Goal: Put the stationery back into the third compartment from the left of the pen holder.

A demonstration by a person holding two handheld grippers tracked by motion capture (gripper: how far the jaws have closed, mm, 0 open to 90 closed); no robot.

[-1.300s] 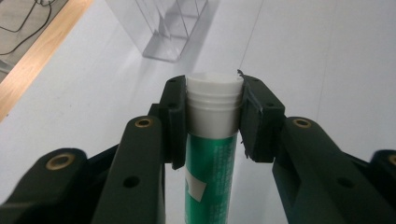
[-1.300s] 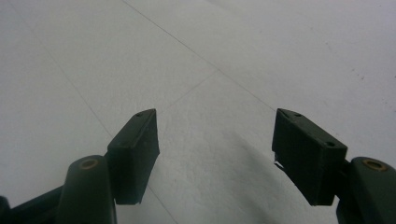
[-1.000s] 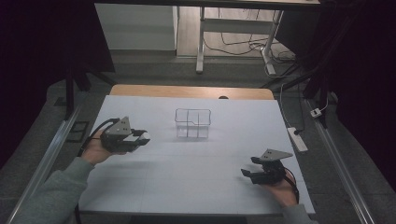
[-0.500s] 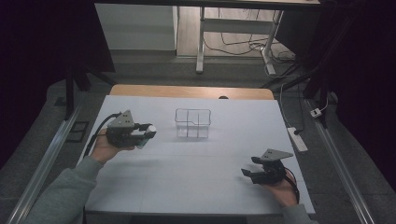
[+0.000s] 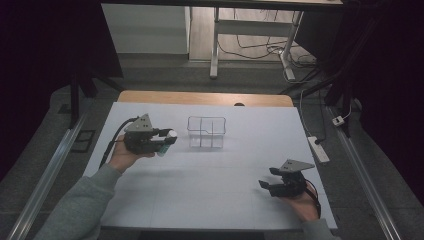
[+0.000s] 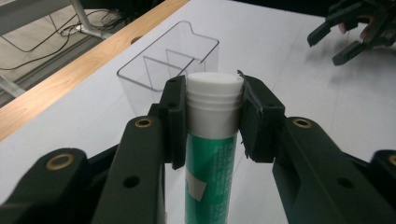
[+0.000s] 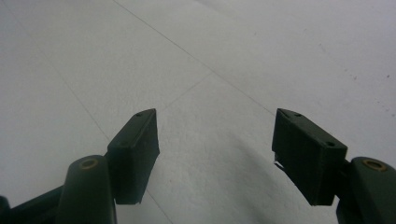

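Observation:
A green tube with a white cap point(image 6: 212, 135) is clamped between the pads of my left gripper point(image 6: 214, 116), cap pointing away from the hand. In the high view this left gripper point(image 5: 165, 140) hovers over the table's left part, just left of a clear plastic organiser point(image 5: 206, 132) with divided compartments. The same organiser point(image 6: 168, 65) stands a short way beyond the tube's cap. My right gripper point(image 5: 267, 179) rests near the front right of the table, jaws open. Between its fingers point(image 7: 135, 154) lies bare white table surface.
The white table sheet point(image 5: 225, 175) has a wooden strip point(image 5: 205, 97) along its far edge. A power strip point(image 5: 320, 149) lies off the right edge. Metal rails point(image 5: 50, 175) run along both sides, and desk legs with cables point(image 5: 250, 45) stand on the floor beyond.
My left gripper has carried the tube to the right and slightly up, closer to the clear organiser. The right gripper has stayed put.

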